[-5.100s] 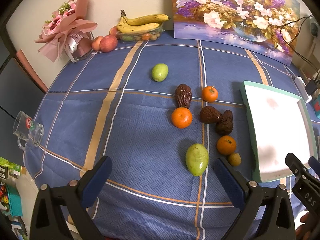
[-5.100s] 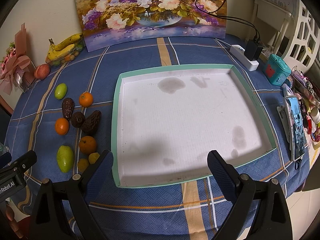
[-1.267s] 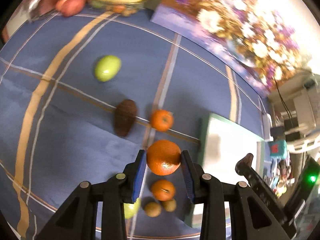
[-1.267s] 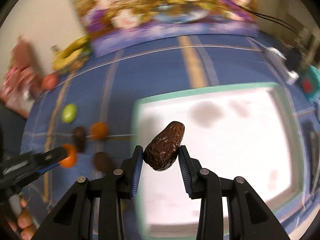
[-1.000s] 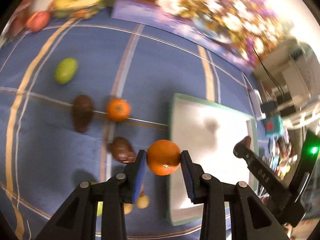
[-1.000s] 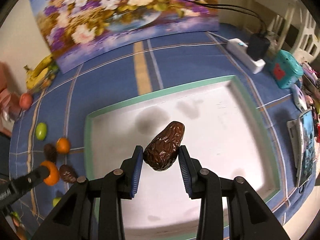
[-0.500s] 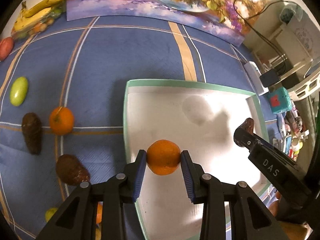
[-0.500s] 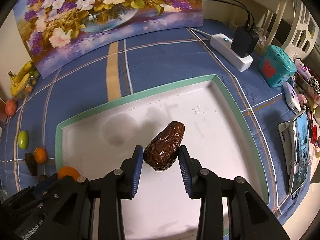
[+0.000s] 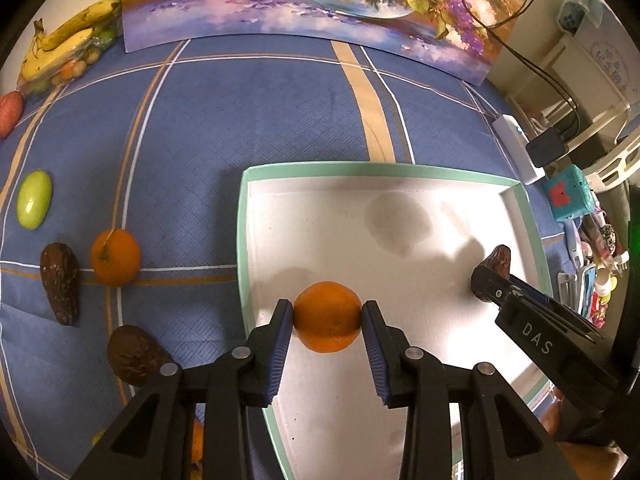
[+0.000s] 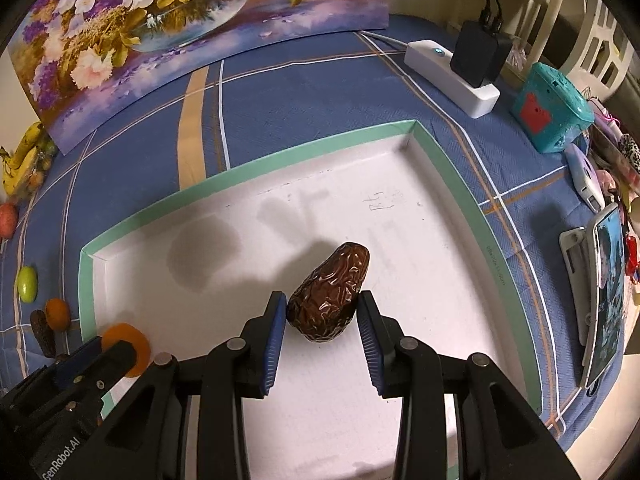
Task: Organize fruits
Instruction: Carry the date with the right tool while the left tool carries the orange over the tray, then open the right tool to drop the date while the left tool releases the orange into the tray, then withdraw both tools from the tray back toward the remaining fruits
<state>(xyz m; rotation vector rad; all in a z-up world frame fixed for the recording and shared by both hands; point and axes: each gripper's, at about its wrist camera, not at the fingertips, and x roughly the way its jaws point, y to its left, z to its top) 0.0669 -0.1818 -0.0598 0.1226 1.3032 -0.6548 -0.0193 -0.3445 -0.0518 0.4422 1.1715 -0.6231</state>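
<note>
While both point steeply down over the tray (image 9: 242,240), left gripper (image 9: 327,316) clamps orange (image 9: 327,316), right gripper (image 10: 322,312) clamps date (image 10: 328,294).

My left gripper (image 9: 327,314) holds an orange (image 9: 327,317) over the near left part of the tray (image 9: 241,240); my right gripper (image 10: 322,312) holds a date (image 10: 329,293) over its middle. The tray lies on the desk (image 9: 260,112) — a painting (image 9: 312,4) stands behind it. Left of the tray lie another orange (image 9: 115,257), two dates (image 9: 59,277) and a green fruit (image 9: 34,199); bananas (image 9: 66,46) sit far left at the back.
</note>
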